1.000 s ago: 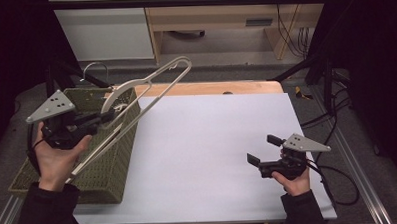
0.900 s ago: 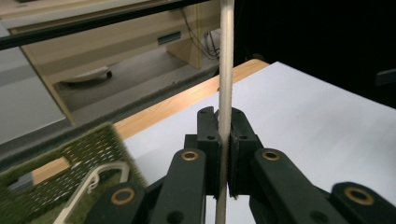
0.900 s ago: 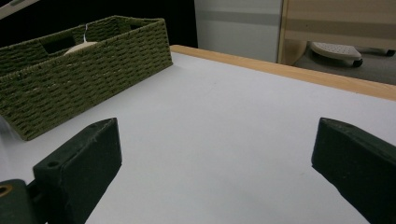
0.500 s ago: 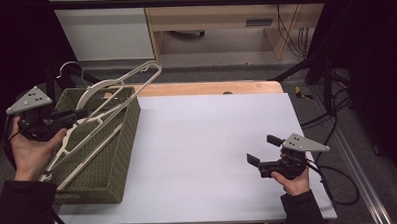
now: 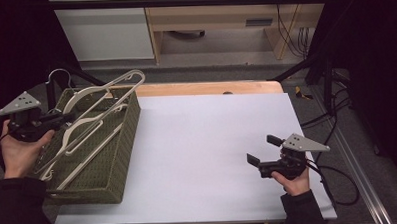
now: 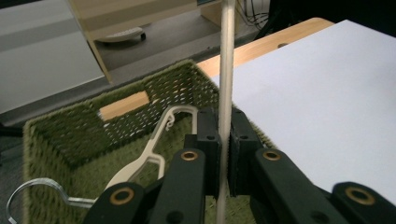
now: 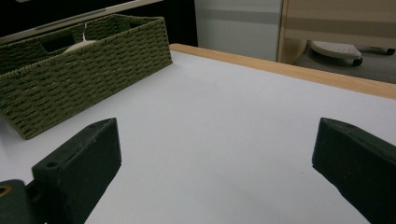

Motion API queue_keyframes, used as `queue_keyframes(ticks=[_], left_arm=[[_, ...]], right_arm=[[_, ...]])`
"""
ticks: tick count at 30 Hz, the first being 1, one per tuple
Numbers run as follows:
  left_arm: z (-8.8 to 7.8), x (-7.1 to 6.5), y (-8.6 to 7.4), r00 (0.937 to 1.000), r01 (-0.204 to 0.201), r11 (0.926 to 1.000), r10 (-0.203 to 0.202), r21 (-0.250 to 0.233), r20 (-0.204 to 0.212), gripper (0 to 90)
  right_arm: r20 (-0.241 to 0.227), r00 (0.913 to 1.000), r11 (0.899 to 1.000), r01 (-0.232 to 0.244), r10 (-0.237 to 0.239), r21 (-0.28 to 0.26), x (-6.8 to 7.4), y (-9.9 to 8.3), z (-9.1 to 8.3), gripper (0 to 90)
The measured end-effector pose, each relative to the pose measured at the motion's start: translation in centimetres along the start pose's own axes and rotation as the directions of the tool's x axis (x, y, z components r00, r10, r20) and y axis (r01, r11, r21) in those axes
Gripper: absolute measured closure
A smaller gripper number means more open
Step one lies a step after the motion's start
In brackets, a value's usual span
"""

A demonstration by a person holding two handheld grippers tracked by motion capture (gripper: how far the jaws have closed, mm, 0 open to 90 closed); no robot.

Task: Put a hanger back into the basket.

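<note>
A cream plastic hanger (image 5: 111, 107) slants over the green woven basket (image 5: 132, 125) at the table's left edge, its far end jutting past the basket's back rim. My left gripper (image 5: 69, 116) is shut on the hanger's thin bar (image 6: 226, 93), which runs up between the closed black pads (image 6: 209, 140). Below it another cream hanger (image 6: 152, 154) with a metal hook (image 6: 28, 198) lies inside the basket (image 6: 60, 135). My right gripper (image 5: 263, 150) rests low at the table's front right, open, with only white tabletop between its jaws (image 7: 217, 135).
The white tabletop (image 5: 212, 136) spreads between the basket and the right gripper, with a wooden strip (image 5: 210, 88) along its far edge. From the right gripper view the basket (image 7: 93, 60) stands far off at the upper left. Cables hang beyond the table's right side.
My left gripper has carried the hanger leftward and lower, from over the basket's right wall to above its inside. The right gripper has stayed put.
</note>
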State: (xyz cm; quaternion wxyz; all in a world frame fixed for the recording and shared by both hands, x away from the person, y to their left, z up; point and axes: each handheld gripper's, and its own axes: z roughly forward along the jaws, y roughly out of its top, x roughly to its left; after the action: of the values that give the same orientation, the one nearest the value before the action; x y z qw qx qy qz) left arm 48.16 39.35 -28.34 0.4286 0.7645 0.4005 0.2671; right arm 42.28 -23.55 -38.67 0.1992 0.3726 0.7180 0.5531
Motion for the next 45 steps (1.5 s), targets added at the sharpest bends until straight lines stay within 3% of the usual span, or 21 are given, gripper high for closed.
queue_keyframes(ticks=[7, 20, 24, 28, 38, 45], left_arm=[[-0.1, 1.7, -1.6, 0.9996, 0.025, 0.9992, -0.024, 0.031, -0.017, 85.1], [0.3, 3.0, -3.6, 0.9979, 0.061, 0.9941, -0.058, 0.09, -0.029, 85.2], [0.7, 3.1, -4.4, 0.9952, 0.097, 0.989, -0.094, 0.112, -0.025, 85.3], [1.2, 2.8, -5.2, 0.9901, 0.141, 0.9828, -0.139, 0.119, -0.022, 85.2], [3.8, 1.1, -6.5, 0.9818, 0.19, 0.9678, -0.189, 0.166, -0.017, 85.1], [4.6, 1.2, -7.6, 0.9649, 0.261, 0.9515, -0.262, 0.163, -0.014, 84.1]], right_arm=[[0.0, 1.0, 1.0, 0.001, -0.001, 0.003, 0.0, 0.0, 0.1, 1.9], [0.0, 1.0, 1.0, 0.001, -0.001, 0.007, 0.0, -0.1, 0.2, 1.8], [0.002, 1.0, 1.0, 0.0, 0.0, 0.007, 0.0, -0.1, 0.2, 1.8], [0.002, 1.0, 1.0, 0.0, 0.0, 0.007, 0.0, -0.1, 0.2, 1.8], [-0.001, 1.0, 1.0, 0.002, -0.002, 0.009, 0.0, 0.0, 0.0, 1.8], [-0.003, 1.0, 1.0, 0.002, -0.002, 0.007, 0.0, 0.0, 0.0, 1.8]])
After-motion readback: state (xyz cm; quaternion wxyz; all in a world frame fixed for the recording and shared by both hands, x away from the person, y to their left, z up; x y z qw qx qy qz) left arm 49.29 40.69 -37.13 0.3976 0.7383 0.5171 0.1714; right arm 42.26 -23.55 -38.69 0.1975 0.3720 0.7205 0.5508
